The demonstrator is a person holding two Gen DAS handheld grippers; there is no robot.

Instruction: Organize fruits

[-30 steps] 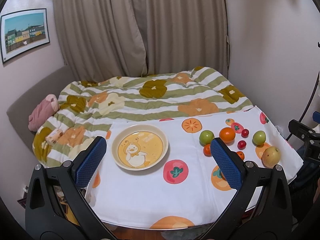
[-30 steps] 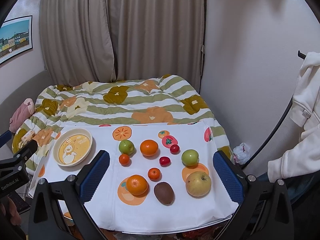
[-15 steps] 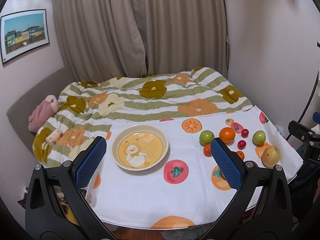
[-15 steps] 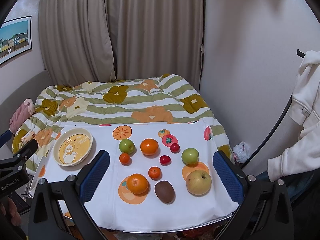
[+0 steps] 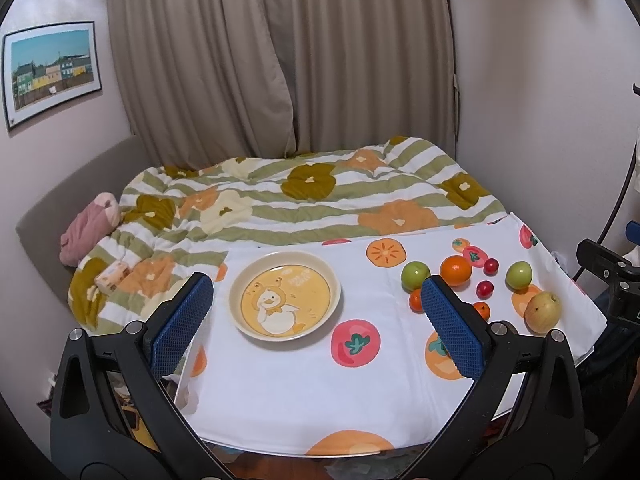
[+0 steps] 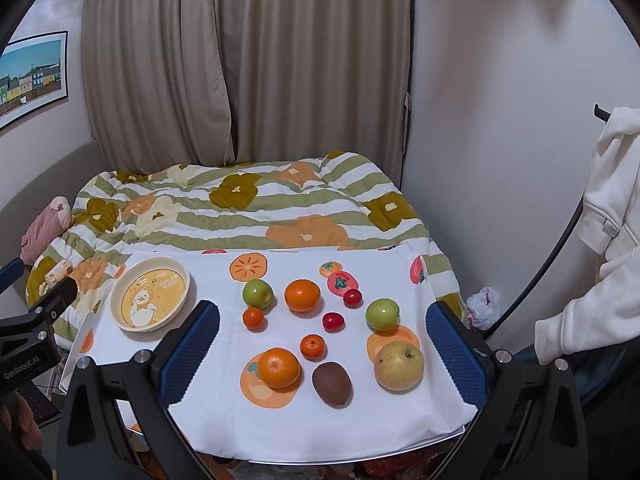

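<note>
Both grippers wide open, nothing picked yet, scene basically same as 1 s ago

Left gripper (image 5: 318, 322) w/ blue pads spread wide, holds nothing, hangs over the round cream plate w/ yellow duck print (image 5: 285, 295); right gripper (image 6: 322, 354) likewise fully spread & empty, above the fruit group. Only a tiny view drift vs prior frames, no fruit moved, so task prob at start: plate bare, all fruit on the counter's white fruit-print cloth (image 6: 224, 396), right of plate & well apart from it. Nearest right gripper: big orange (image 6: 278, 367), brown kiwi (image 6: 332, 384), yellow-green pear-like apple (image 6: 399, 365), small tangerine (image 6: 312, 347). Farther back: green apple (image 6: 258, 293), 2nd orange (image 6: 302, 295), 2 red cherry tomatoes (image 6: 333, 321). Likely next: right gripper drops on a near fruit
</note>
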